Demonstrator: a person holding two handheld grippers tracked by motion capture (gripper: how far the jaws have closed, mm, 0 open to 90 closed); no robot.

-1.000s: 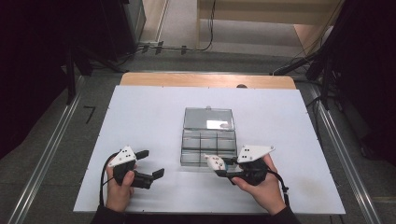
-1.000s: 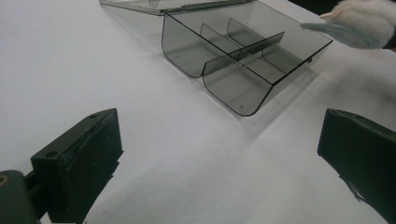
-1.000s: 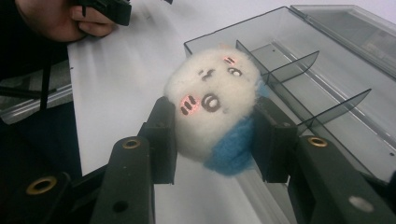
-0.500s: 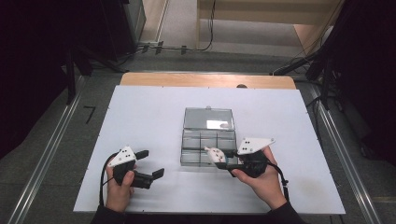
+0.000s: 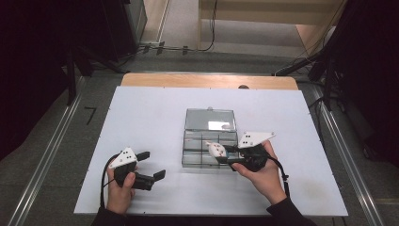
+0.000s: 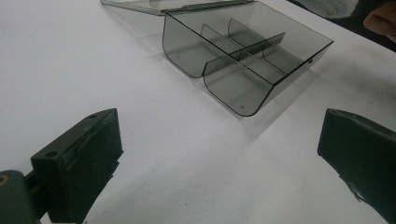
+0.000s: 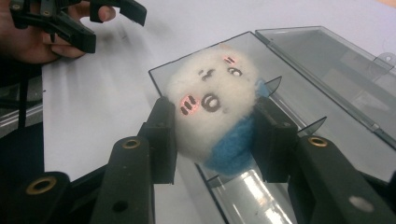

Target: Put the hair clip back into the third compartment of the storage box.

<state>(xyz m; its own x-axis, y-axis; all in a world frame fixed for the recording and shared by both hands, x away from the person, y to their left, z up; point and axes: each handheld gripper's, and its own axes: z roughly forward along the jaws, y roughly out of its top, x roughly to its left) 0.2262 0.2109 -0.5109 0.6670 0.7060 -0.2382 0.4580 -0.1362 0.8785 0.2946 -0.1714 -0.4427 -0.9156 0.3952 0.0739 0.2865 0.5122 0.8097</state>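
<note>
Plush toy (image 7: 212, 105): round, white and fluffy, with an embroidered face, pink cheek marks and a blue lower part. It is clamped on both sides and sits above the near compartments of the box (image 5: 208, 139), face up. The box is smoke-tinted clear plastic with internal dividers; its hinged lid lies open flat behind it.

A small white toy (image 5: 216, 149) is held by the right claw (image 5: 221, 153) over the open clear box (image 5: 209, 123). The left claw (image 5: 151, 165), jaws apart, is held near the surface's (image 5: 141, 117) front edge.
</note>
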